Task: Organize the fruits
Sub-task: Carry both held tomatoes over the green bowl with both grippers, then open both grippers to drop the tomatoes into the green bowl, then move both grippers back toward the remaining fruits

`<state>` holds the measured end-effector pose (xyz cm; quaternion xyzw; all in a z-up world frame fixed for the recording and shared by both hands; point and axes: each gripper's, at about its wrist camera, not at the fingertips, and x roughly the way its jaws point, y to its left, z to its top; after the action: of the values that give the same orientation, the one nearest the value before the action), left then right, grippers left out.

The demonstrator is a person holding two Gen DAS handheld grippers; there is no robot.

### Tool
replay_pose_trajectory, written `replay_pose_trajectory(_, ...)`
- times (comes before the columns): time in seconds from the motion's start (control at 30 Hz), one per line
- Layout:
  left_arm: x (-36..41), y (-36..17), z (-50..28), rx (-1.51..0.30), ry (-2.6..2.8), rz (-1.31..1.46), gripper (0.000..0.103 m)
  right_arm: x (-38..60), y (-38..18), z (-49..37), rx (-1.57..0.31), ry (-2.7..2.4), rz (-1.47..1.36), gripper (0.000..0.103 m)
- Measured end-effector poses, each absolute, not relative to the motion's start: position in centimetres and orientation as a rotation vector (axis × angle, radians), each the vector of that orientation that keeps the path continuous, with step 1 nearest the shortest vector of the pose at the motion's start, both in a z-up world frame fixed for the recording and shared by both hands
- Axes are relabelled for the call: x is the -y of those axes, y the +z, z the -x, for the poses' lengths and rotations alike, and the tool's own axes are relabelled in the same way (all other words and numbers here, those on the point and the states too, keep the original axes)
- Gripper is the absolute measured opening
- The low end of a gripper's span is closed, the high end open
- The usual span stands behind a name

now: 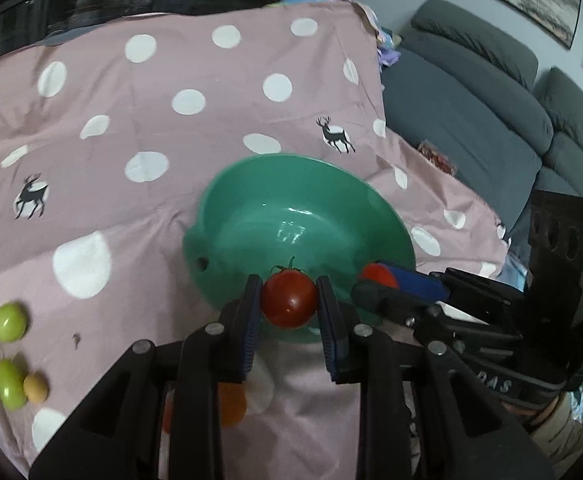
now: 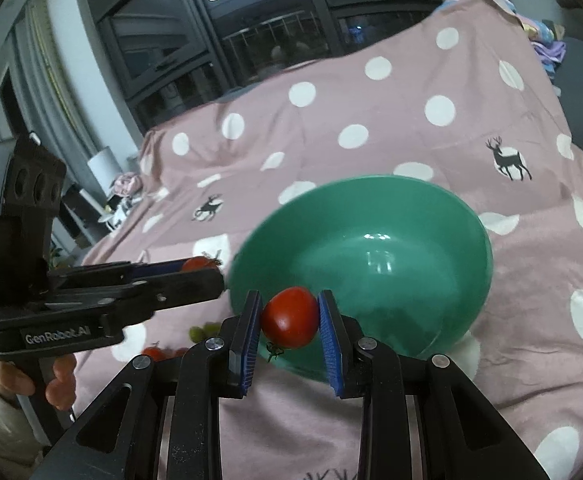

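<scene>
A green bowl (image 1: pixel 251 208) stands empty on the pink dotted cloth; it also shows in the right wrist view (image 2: pixel 431 264). My left gripper (image 1: pixel 289 300) is shut on a red tomato (image 1: pixel 289 300), held at the bowl's near rim. My right gripper (image 2: pixel 289 318) is shut on another red tomato (image 2: pixel 289 318), also at the near rim. In the left wrist view the right gripper (image 1: pixel 383 284) comes in from the right with its tomato (image 1: pixel 375 274). In the right wrist view the left gripper (image 2: pixel 199 270) comes in from the left with its tomato (image 2: pixel 197 263).
Two green fruits (image 1: pixel 9 320) (image 1: pixel 9 384) and a small yellow one (image 1: pixel 35 388) lie at the cloth's left. An orange fruit (image 1: pixel 231 404) lies under my left gripper. More fruits (image 2: pixel 155 354) lie left of my right gripper. A grey sofa (image 1: pixel 471 100) stands right.
</scene>
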<state>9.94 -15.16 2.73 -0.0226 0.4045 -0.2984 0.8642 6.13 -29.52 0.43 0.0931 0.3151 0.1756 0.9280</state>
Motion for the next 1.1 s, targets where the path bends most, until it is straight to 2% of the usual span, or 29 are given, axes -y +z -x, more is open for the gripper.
replay_pose_trajectory(0.33,16.1,0.8,-11.5,-0.892,-0.577,0.004,0.028,30.2,-0.7,-6.7,-0.684,0.320,-0.200,0.032)
replay_pose_trajectory(0.37,16.1,0.9,-11.5,-0.890,-0.576,0.005,0.031,30.3,-0.6,-6.6,-0.683,0.316,-0.206,0.033)
replay_pose_trajectory(0.43,15.9,1.3,-11.2,-0.876,-0.572,0.008,0.049,30.6,-0.4,-6.2,-0.674,0.313,-0.212,0.033)
replay_pose_trajectory(0.47,15.6,1.7,-11.0,-0.866,-0.567,0.009,0.065,30.7,-0.2,-5.9,-0.668,0.309,-0.215,0.035)
replay_pose_trajectory(0.57,14.7,2.8,-10.1,-0.833,-0.556,0.015,0.073,31.0,0.4,-5.0,-0.649,0.297,-0.224,0.040)
replay_pose_trajectory(0.6,13.9,3.2,-9.6,-0.823,-0.545,0.022,0.079,31.2,0.5,-4.6,-0.643,0.291,-0.232,0.043)
replay_pose_trajectory(0.7,11.5,3.8,-8.4,-0.810,-0.494,0.049,0.089,31.7,1.1,-3.5,-0.626,0.287,-0.263,0.049)
replay_pose_trajectory(0.93,3.0,4.2,-4.1,-0.794,-0.294,0.158,0.092,30.0,2.3,-0.7,-0.598,0.339,-0.264,0.055)
replay_pose_trajectory(1.1,-2.4,2.4,-1.0,-0.843,-0.187,0.266,0.092,27.0,2.0,-0.2,-0.631,0.410,-0.233,0.056)
